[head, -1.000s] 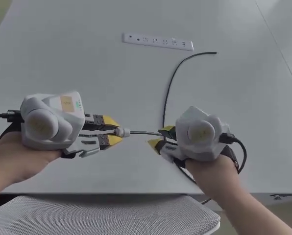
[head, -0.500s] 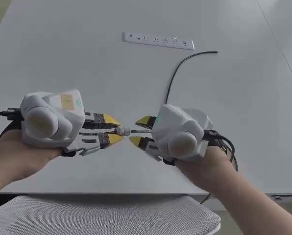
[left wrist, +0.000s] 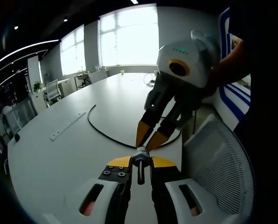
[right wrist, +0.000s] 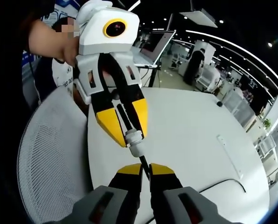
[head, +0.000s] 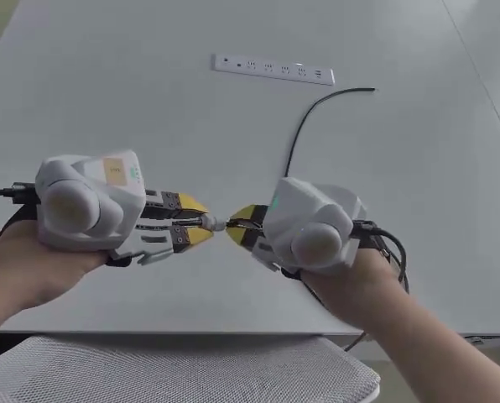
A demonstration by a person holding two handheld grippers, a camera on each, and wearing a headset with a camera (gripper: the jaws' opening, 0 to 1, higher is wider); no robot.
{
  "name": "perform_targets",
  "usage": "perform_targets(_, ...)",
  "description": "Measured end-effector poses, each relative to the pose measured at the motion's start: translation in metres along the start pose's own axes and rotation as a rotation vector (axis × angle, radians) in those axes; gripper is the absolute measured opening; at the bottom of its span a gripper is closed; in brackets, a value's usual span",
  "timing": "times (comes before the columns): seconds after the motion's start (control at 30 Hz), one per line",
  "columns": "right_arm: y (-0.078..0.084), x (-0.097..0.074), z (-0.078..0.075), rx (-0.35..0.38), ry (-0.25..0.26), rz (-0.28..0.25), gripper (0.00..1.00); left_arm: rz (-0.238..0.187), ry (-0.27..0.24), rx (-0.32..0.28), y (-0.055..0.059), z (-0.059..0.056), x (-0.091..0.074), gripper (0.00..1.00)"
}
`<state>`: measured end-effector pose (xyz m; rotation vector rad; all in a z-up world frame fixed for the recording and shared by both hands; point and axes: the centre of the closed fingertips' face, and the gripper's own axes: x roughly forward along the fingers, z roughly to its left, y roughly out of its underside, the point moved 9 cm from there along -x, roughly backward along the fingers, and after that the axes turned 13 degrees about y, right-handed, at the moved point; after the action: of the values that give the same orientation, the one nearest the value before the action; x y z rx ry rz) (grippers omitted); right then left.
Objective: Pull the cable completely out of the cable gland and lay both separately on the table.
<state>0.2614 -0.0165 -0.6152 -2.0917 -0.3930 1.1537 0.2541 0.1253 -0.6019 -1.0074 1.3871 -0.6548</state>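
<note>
Near left, over the front edge of the surface (head: 107,101): a left hand (head: 15,269) carrying the left tongs (head: 200,224), jaws closed on the white cable gland (head: 212,224). The gland appears to be held clear of the surface, nose pointing right. In the left gripper view a black stub lies behind the gland between these jaws, so the cable is judged not yet out. Near centre, just beside the gland: right tongs (head: 233,227), yellow tips pinched shut on the black cable (head: 299,134) where it leaves the gland's nose, the two sets of tips almost touching. Right of that: a right hand (head: 359,285) carrying the right tongs. Far centre: a white power strip (head: 273,70) lying flat, well apart from the work. Centre to far right: the rest of the cable, passing behind the right tongs' body, then curving away over the surface to a free end near the far right. Nearest edge, below both hands: a grey mesh chair (head: 174,369). Step in hand, by judgement: extraction, with a grip taken close to the gland. Next move calls for the left tongs to hold the gland firm while the right tongs draw the cable straight rightward along the gland's axis. Further bites close to the nose may be needed. Cable and gland are then to be laid apart on the surface.
</note>
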Motion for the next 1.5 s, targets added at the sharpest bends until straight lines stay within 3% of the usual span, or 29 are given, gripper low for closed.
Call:
perform_targets(0.8, 0.034, 0.003, -0.008, 0.135, 0.024, 0.102, 0.00, -0.014, -0.001, 0.001, 0.001, 0.004, -0.005, 0.15)
perform_targets(1.5, 0.060, 0.001, -0.008, 0.151, 0.057, 0.156, 0.00, -0.020, -0.002, -0.001, 0.002, 0.001, -0.007, 0.15)
